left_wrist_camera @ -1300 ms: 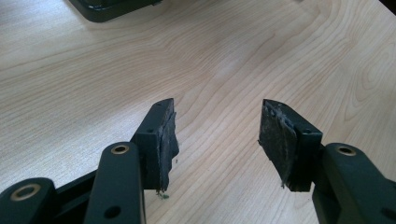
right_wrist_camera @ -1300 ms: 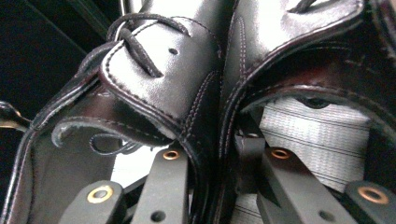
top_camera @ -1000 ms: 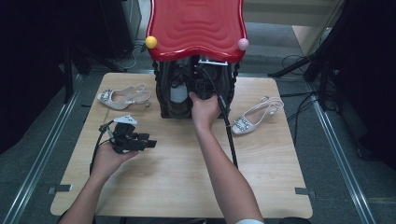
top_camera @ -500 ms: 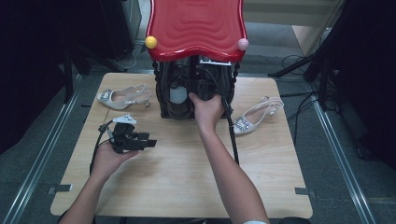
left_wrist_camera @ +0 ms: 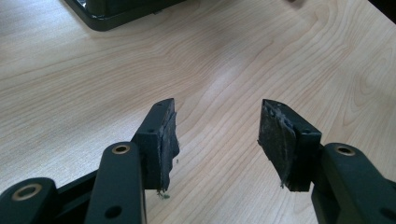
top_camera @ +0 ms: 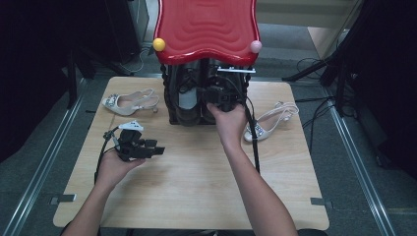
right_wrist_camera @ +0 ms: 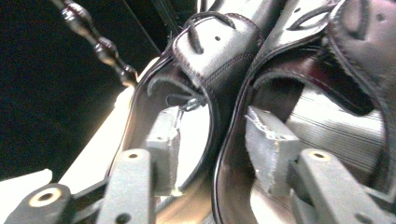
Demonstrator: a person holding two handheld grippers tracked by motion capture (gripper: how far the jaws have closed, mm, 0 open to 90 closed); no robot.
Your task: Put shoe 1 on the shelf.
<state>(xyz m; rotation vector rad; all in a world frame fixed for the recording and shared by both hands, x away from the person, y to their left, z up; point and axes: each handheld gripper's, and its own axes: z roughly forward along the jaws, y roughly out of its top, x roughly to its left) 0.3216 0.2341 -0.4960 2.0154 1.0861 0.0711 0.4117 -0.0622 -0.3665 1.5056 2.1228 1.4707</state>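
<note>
My surface is a light wood-grain tabletop with rounded corners. At its far middle stands a black shoe rack under a red wavy top, with dark leather shoes stowed inside it. A silver slingback shoe lies on its side to the left of the rack, near the far left corner. A second silver slingback lies to the right of the rack, well apart from the first.
</note>
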